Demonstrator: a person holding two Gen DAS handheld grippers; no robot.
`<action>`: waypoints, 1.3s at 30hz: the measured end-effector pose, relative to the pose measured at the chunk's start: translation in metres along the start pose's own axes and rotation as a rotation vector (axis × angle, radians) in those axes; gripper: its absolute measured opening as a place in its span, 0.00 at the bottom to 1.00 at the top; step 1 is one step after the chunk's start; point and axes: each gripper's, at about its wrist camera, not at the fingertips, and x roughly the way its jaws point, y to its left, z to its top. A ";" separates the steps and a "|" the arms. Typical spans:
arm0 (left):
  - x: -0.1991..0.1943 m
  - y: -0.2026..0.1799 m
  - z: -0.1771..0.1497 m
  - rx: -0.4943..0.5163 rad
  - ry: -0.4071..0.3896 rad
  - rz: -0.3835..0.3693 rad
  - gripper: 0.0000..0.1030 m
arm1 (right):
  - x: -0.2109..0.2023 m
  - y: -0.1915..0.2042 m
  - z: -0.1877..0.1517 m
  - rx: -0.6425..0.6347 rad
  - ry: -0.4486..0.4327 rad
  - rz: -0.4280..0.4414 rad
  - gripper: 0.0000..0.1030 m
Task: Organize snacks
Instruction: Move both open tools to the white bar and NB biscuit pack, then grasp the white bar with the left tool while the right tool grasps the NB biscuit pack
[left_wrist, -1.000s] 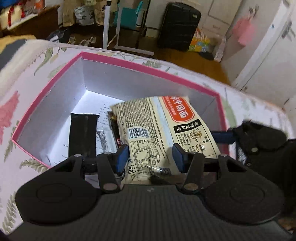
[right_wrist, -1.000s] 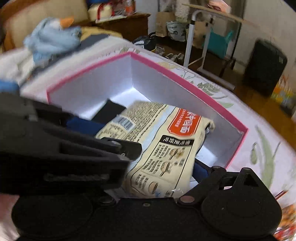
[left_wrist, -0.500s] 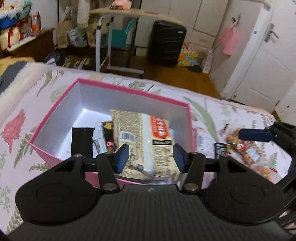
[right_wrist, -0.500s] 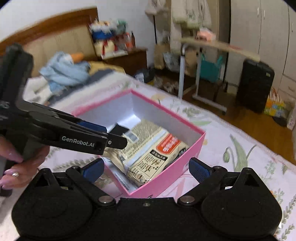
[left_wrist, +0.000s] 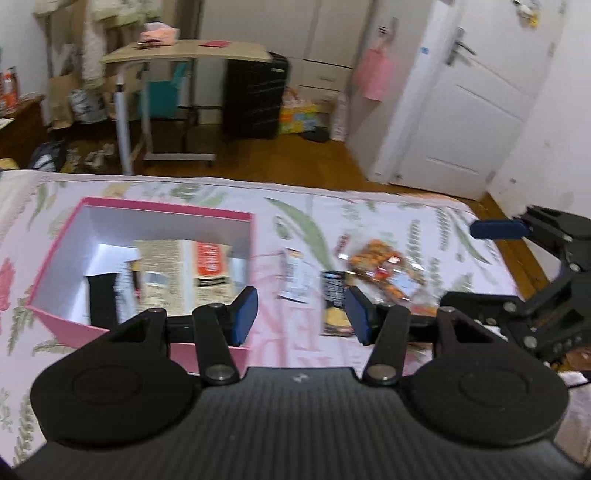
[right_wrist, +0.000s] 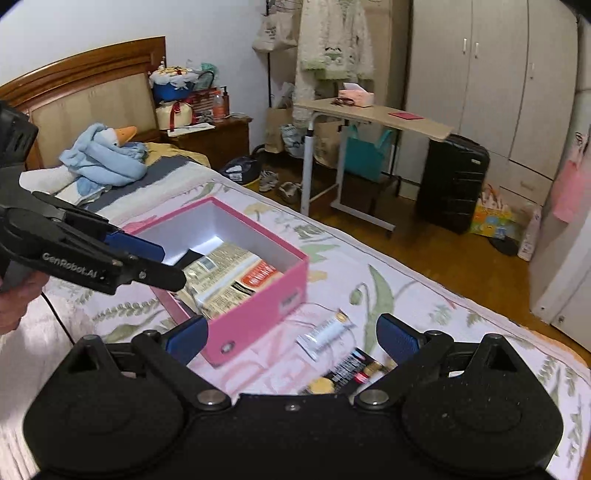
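pink box (right_wrist: 258, 317): one, open, on the bedspread
packets inside the box: at least three, one large noodle pack (right_wrist: 229, 282), one black bar (left_wrist: 101, 297), one dark slim packet (left_wrist: 129, 277)
packets loose on the bedspread: three, one white sachet (right_wrist: 327, 334), one black packet (left_wrist: 334, 295), one clear bag of orange snacks (left_wrist: 384, 269)
grippers: two

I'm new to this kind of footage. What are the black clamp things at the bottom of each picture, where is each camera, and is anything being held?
Each is a hand-held two-finger gripper with a camera mounted looking along its fingers. One picture looks along the left gripper, the other along the right gripper. Both are open and empty. On the floral bedspread sits a pink box holding a large noodle packet. Beside the box lie loose snacks: a white wrapper, a dark packet and an orange snack bag.
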 end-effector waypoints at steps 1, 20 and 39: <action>0.003 -0.006 -0.001 0.006 0.008 -0.013 0.50 | 0.000 -0.004 -0.003 0.000 0.006 -0.011 0.95; 0.199 -0.025 0.025 0.030 0.204 0.092 0.46 | 0.161 -0.056 -0.062 0.258 0.291 0.035 0.70; 0.286 -0.004 0.004 0.050 0.227 0.141 0.46 | 0.231 -0.060 -0.100 0.378 0.249 -0.052 0.74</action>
